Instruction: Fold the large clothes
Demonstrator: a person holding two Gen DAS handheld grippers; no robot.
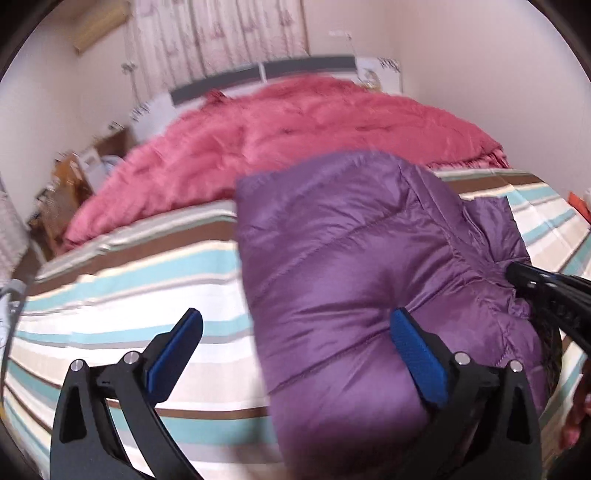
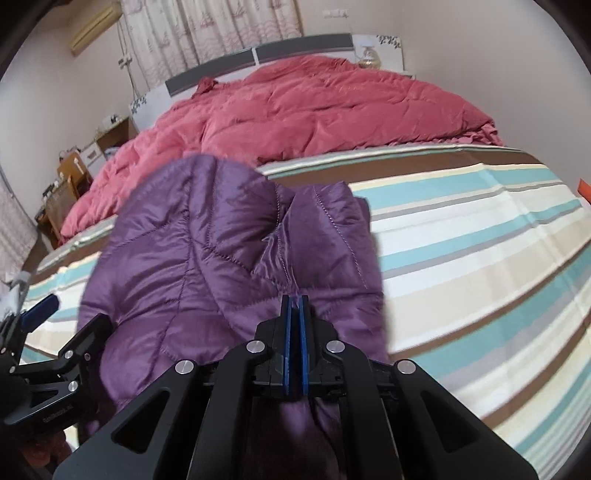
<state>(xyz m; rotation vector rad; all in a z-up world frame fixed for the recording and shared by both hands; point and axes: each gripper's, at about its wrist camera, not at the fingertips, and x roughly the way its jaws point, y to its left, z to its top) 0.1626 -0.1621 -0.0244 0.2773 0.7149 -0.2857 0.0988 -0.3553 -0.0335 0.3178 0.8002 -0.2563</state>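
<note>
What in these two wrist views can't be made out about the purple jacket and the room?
- Purple jacket: near end cut off by the bottom edge in both views; the right tongs hide it too.
- Left wrist view: red quilt and shelf clutter blurred.
- Bedside object: too small to identify.

Looks like somebody's bedroom at home: a big bed (image 2: 480,236) wearing a striped sheet is filling most of the room, a pink quilt (image 2: 295,107) is lying bunched near the grey headboard (image 2: 258,55), and patterned curtains (image 2: 210,29) are hanging behind it.
</note>
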